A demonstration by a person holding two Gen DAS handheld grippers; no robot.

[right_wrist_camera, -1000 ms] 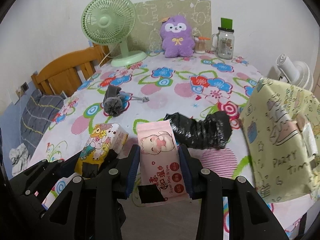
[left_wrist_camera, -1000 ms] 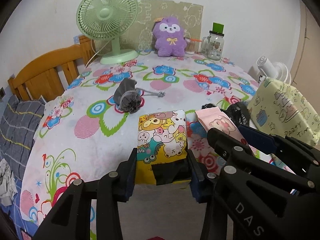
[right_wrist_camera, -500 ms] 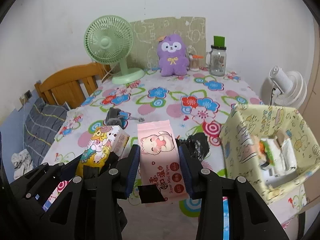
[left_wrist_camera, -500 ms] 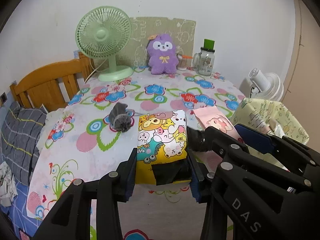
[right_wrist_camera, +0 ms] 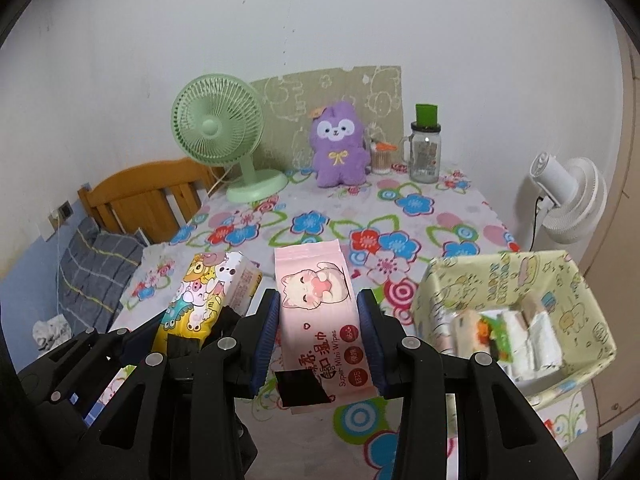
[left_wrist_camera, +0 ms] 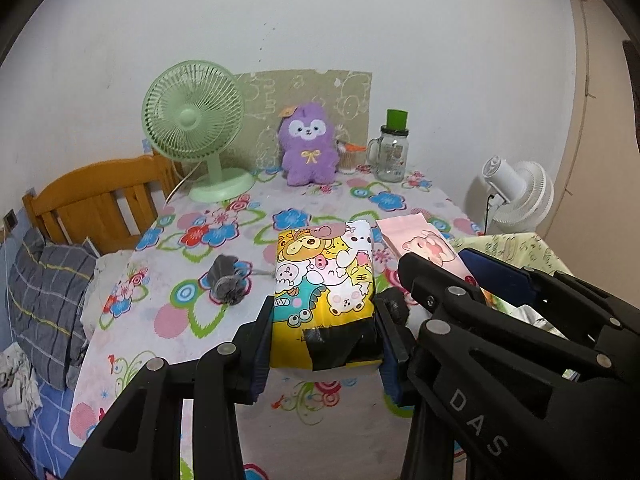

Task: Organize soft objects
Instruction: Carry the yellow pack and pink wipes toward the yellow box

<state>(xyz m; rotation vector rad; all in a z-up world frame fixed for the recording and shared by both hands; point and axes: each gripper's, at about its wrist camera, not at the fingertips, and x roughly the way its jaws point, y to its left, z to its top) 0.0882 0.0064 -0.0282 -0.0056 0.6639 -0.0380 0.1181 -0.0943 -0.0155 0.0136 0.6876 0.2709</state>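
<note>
While the left gripper (left_wrist_camera: 324,336) clamps a yellow cartoon tissue pack (left_wrist_camera: 325,280) above the floral table (left_wrist_camera: 168,320), a grey pouch (left_wrist_camera: 227,285) lies below. From the right wrist, the right gripper (right_wrist_camera: 318,338) grips a pink wipes pack (right_wrist_camera: 318,304) beside the yellow fabric bin (right_wrist_camera: 448,284).

Each camera sits on a gripper and looks forward and down along its two fingers, from above the near edge of the counter (left_wrist_camera: 172,316). Both face the far wall. The left view sees the right gripper (left_wrist_camera: 460,280) close on its right side. The right view sees the left gripper (right_wrist_camera: 176,340) low on its left. Both see the green fan (left_wrist_camera: 194,120), the purple plush toy (right_wrist_camera: 340,144) and the glass jar (right_wrist_camera: 425,152).
</note>
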